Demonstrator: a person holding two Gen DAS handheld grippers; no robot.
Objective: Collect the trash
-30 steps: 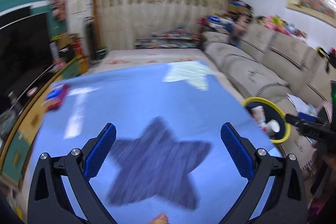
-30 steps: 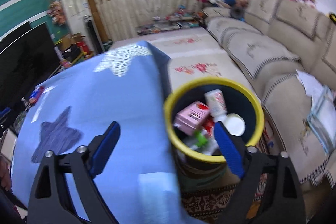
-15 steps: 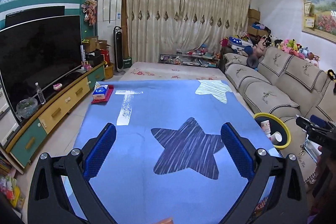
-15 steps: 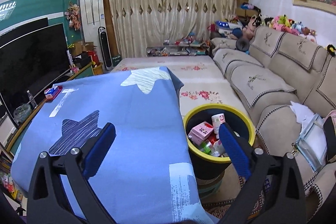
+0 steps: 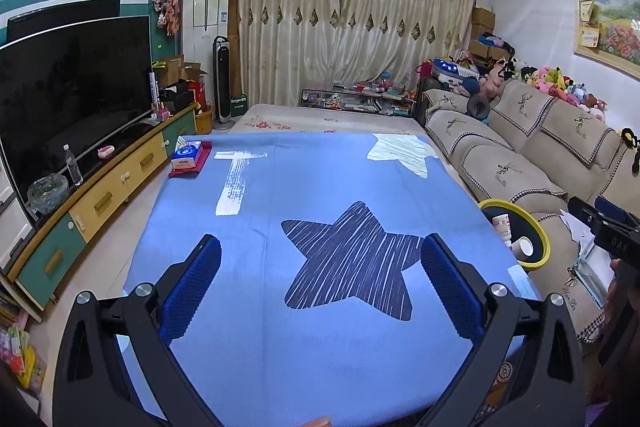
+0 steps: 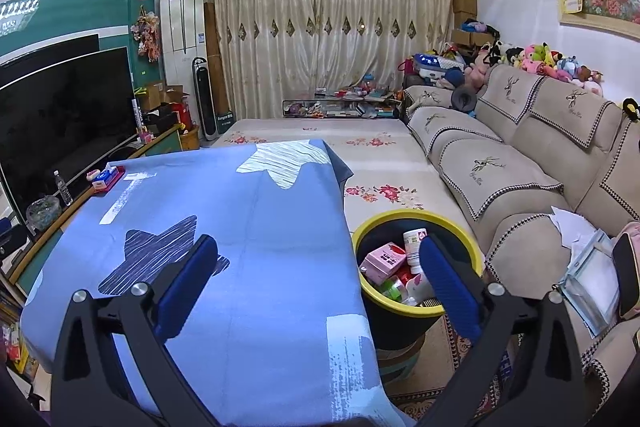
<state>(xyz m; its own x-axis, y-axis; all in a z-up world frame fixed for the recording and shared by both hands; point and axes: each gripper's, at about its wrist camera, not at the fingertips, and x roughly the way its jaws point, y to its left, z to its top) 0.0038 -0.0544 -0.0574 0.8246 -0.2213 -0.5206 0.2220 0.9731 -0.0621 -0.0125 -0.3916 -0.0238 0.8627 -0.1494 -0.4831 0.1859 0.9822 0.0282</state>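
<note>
Both the left hand-held gripper point(image 5: 320, 291) and right hand-held gripper point(image 6: 318, 285) have pulled back, jaws apart and empty, above the blue-clothed desk point(image 6: 260, 227), leaving trash in the yellow-rimmed bin point(image 6: 416, 217) at lower right, so collecting looks nearly finished.

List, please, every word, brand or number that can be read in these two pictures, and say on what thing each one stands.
"Vinda": on the blue and white tissue box, at the far left corner of the blue star-patterned cloth.
Too small or blurred to read: the small green sign on the floor before the curtain; the print on the pink carton in the yellow-rimmed black bin; the embroidered script on the beige sofa covers.
</note>
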